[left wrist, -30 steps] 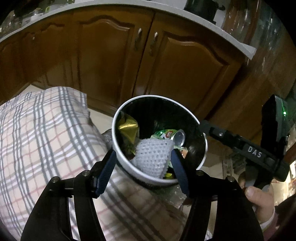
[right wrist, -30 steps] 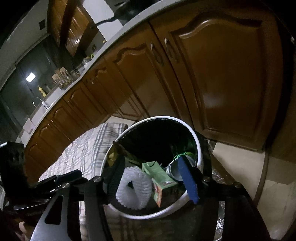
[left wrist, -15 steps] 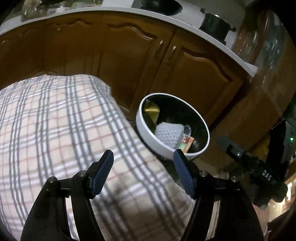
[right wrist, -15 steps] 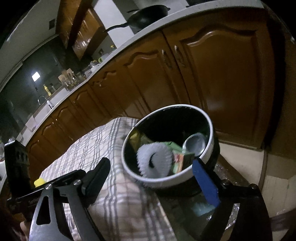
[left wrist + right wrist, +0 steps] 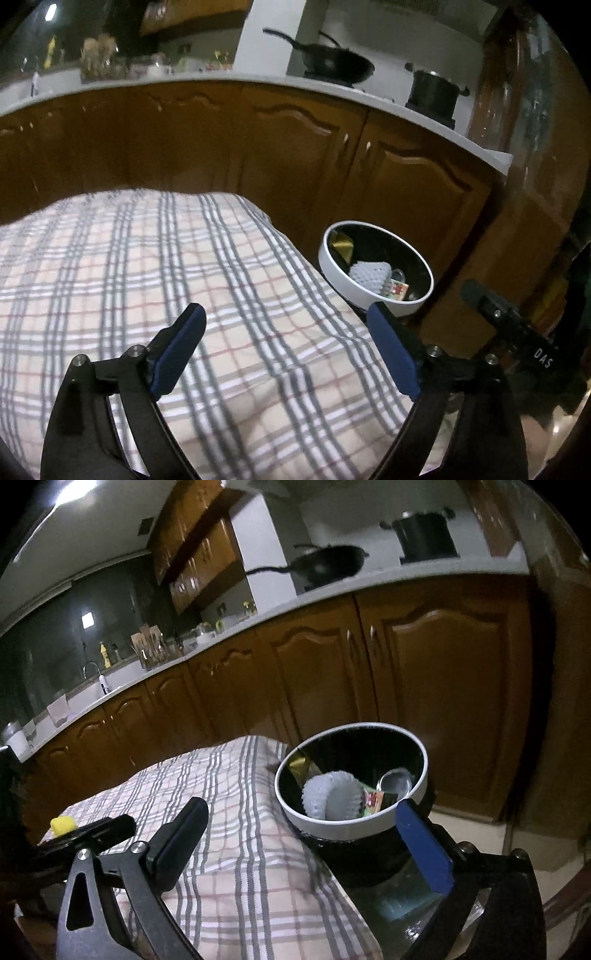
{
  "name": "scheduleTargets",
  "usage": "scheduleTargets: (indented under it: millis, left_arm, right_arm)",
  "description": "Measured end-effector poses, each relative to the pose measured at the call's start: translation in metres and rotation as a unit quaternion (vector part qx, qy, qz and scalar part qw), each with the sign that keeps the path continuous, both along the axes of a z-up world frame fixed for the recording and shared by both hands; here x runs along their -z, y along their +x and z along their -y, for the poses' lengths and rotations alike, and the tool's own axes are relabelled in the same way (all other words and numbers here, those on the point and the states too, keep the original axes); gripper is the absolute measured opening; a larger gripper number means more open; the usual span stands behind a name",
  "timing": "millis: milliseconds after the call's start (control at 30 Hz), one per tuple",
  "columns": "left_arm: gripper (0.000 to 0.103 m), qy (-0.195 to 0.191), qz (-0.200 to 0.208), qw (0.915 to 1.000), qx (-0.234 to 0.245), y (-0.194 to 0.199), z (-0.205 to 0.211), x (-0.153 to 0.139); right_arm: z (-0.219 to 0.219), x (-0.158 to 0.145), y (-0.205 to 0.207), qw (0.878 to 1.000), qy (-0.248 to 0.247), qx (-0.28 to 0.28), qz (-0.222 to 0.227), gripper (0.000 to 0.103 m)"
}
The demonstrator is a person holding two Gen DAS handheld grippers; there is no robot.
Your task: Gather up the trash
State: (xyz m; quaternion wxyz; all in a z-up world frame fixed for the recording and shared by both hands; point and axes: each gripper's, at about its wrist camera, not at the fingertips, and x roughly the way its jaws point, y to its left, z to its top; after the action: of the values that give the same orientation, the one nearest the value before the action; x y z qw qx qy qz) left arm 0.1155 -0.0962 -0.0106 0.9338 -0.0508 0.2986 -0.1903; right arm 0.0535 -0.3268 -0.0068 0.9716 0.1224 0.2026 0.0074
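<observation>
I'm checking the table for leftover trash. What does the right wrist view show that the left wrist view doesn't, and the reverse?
Only the right wrist view shows a small yellow object on the plaid tablecloth near its far left edge. The left wrist view shows nothing the right lacks. Both share the white-rimmed black trash bin holding a white foam net sleeve, a silver can and wrappers.

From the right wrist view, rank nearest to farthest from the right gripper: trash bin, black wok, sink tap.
Right gripper, its jaws opening with nothing between them:
1. Trash bin, just ahead, right of the checked cloth.
2. Black wok, on the counter behind.
3. Sink tap, far left along the counter.
</observation>
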Motion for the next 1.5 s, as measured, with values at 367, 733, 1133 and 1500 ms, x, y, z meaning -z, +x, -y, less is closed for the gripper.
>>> scheduleTargets:
  millis: [367,733,1133,1500]
  left_arm:
    - [0.103,0.040,0.081,0.9949,-0.045,-0.037,-0.013,-0.009]
    - [0.103,0.058,0.086,0.9927,-0.061,-0.053,-0.010,0.010]
    - [0.103,0.067,0.095,0.9896,-0.085,-0.062,-0.015,0.007]
    - [0.103,0.067,0.110,0.9872,-0.094,-0.070,-0.017,0.001]
  right_arm:
    - [-0.028,-0.010,-0.031,0.995,-0.076,0.001,0.062,0.103]
    - [-0.027,0.009,-0.040,0.996,-0.071,0.002,0.055,0.103]
    - [-0.033,0.004,-0.049,0.995,-0.074,-0.004,0.074,0.103]
    - [-0.037,0.000,-0.051,0.994,-0.077,-0.007,0.083,0.103]
